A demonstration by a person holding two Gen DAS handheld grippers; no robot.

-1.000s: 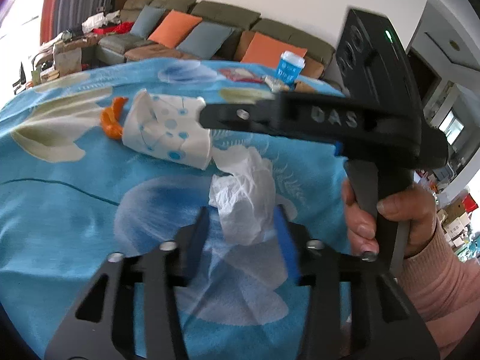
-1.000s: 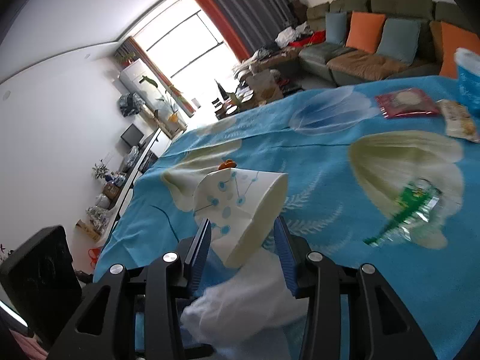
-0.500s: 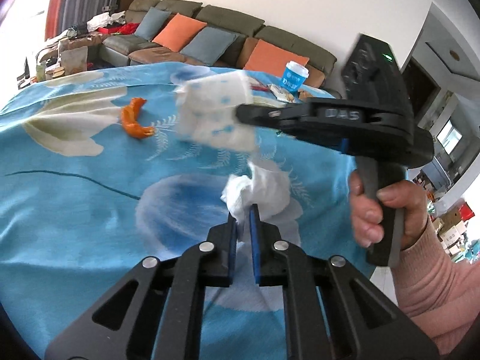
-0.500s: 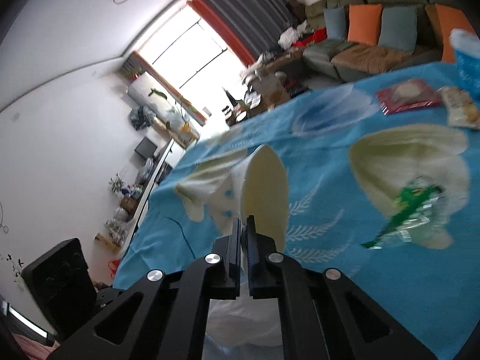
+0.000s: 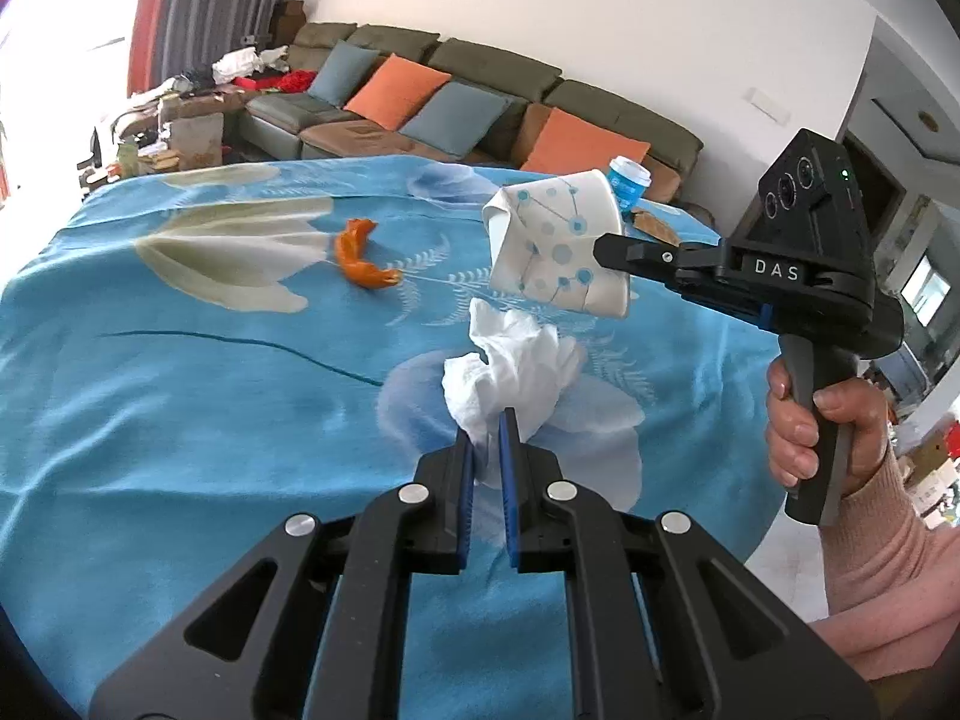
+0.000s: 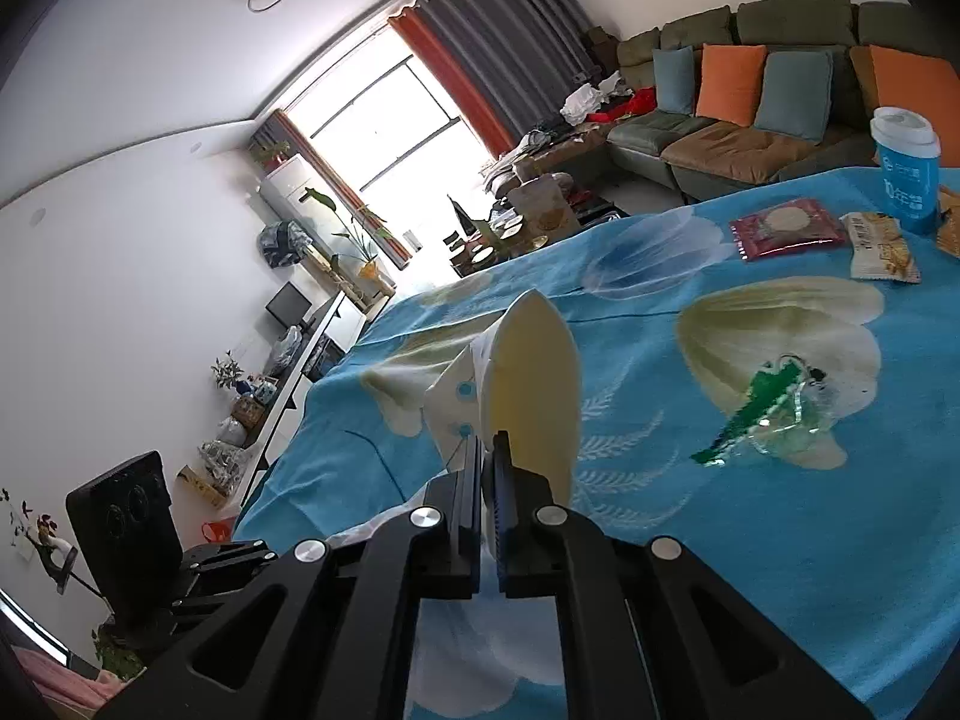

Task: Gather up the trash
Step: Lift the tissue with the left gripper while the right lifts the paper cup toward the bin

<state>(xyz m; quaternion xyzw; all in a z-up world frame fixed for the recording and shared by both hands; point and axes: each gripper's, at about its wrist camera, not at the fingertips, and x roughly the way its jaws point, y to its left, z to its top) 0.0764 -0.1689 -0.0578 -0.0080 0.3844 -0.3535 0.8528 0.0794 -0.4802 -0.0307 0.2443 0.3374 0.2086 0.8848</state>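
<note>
We see a wide blue floral cloth (image 5: 180, 396) covering the table, and beyond it a long olive sofa (image 5: 456, 90) with orange and grey-blue cushions along the far wall. On the cloth, largest first, lie the loose pieces: a blue lidded takeaway cup (image 6: 906, 171) standing upright at the far edge, a red snack packet (image 6: 786, 228) and a pale wrapper (image 6: 882, 246) just beside it, a crumpled green and clear plastic wrapper (image 6: 774, 414) nearer the middle, and a strip of orange peel (image 5: 360, 255) well apart on the other side. Nothing stands between our grippers and the things they carry. The crushed white paper cup with blue dots (image 5: 558, 246) hangs clear of the cloth, pinched at its rim by the right gripper (image 6: 487, 456), whose jaws are clamped flat on the paper wall; in the right wrist view the cup's cream inside (image 6: 534, 384) faces us and hides part of the cloth behind it. Just below the cup in the left wrist view, the crumpled white tissue (image 5: 516, 372) is pinched by the left gripper (image 5: 487, 429), its blue pads (image 5: 509, 462) squeezed on the tissue's lower end. The right hand (image 5: 822, 432), in a pink sleeve (image 5: 888, 546), grips the handle upright, with its gripper reaching level across the view toward the left; the left gripper points down and forward at the cloth.
</note>
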